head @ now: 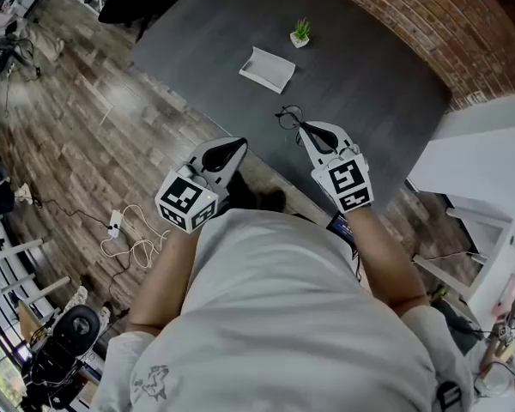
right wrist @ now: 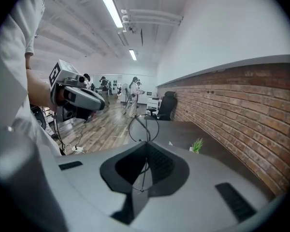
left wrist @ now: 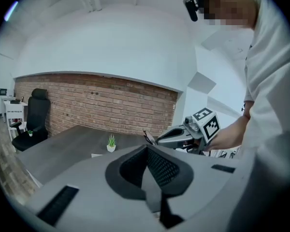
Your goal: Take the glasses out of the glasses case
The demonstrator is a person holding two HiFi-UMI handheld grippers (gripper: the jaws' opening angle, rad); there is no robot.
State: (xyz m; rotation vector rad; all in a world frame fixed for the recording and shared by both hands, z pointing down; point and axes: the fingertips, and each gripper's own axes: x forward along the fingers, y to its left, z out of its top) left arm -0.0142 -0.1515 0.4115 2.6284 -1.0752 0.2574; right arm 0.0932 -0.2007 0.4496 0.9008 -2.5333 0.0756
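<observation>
Head view: the right gripper (head: 305,131) holds the glasses (head: 289,117) over the near part of the table (head: 369,84). The white glasses case (head: 268,69) lies farther away.

Left gripper view: the left gripper (left wrist: 147,151) is closed, with nothing in it.

Right gripper view: the jaws pinch only thin frame wire, so I think the glasses could swing or slip out.
</observation>
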